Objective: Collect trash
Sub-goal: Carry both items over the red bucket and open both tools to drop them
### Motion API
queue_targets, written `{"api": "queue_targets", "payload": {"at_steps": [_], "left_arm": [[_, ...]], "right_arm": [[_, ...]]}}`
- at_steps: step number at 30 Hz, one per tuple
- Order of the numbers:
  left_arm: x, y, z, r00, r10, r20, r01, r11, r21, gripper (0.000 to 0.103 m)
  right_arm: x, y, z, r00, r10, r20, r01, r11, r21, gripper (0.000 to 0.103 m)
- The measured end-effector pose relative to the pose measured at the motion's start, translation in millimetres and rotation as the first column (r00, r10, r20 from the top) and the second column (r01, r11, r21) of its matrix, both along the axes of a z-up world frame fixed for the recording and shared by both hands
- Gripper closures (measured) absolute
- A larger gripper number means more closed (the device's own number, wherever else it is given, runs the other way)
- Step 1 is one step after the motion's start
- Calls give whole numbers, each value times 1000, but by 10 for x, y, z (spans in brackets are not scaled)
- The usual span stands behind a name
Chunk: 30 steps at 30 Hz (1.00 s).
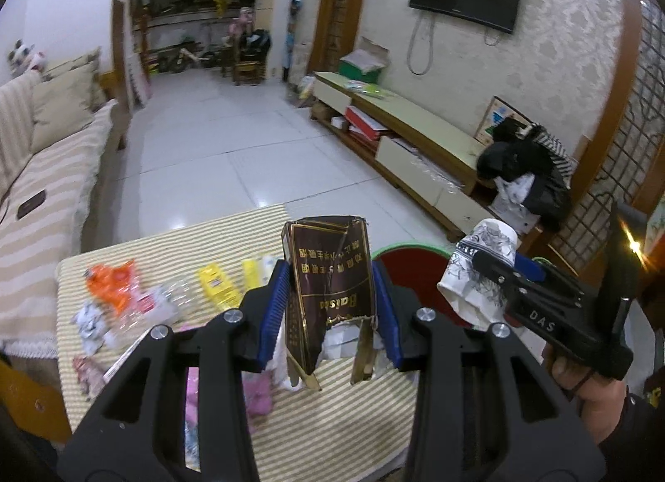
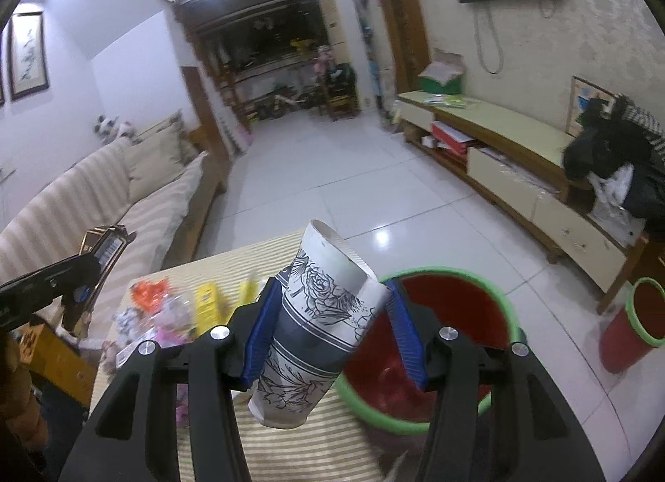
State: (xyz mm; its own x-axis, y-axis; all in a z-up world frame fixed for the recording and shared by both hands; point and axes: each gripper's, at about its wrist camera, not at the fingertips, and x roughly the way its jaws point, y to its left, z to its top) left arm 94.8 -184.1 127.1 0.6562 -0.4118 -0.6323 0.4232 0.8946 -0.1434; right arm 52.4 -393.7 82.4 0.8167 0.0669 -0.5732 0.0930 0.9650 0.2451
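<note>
My left gripper (image 1: 330, 309) is shut on a torn dark brown cigarette pack (image 1: 330, 274) with gold print, held above the striped table (image 1: 341, 419). My right gripper (image 2: 332, 330) is shut on a crushed white paper cup (image 2: 320, 315) with black flower drawings, tilted, mouth up. That cup (image 1: 478, 270) and the right gripper (image 1: 505, 272) also show at the right of the left wrist view, above the red bin's green rim (image 1: 411, 247). The red bin (image 2: 453, 315) stands just right of the table. The left gripper (image 2: 89, 270) with the pack (image 2: 104, 247) shows at the left of the right wrist view.
Several scraps lie on the table: orange wrappers (image 1: 114, 280), yellow packets (image 1: 216, 286), white crumpled paper (image 1: 89, 320), pink pieces (image 1: 257, 394). A second red bin (image 2: 634, 324) stands on the tiled floor by the low TV cabinet (image 2: 519, 149). A striped sofa (image 1: 37, 199) runs along the left.
</note>
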Motion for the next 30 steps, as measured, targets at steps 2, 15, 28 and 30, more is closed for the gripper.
{"api": "queue_targets", "payload": {"at_steps": [2,15,28,30], "left_arm": [[37,-131,-8,1000,-26,-4,26,1000,-5,64],[338,-1007,-150,982,-180,-49,179,984,-9,64],[558,-1608,-651,956,-239,-172,247,968,28,64],[581,-1660,-739,951,-241,-193,252,967,36,63]], "right_arm": [[12,-133,-22,1000,-22,-6,22,1000,11,52],[58,-788,-256,991,-127,-46,129,991,44,52],[311,-1108,-714,980,-132,-151,144,987,71,52],[354,-1137,-790,976,-133,-171,146,987,62,52]]}}
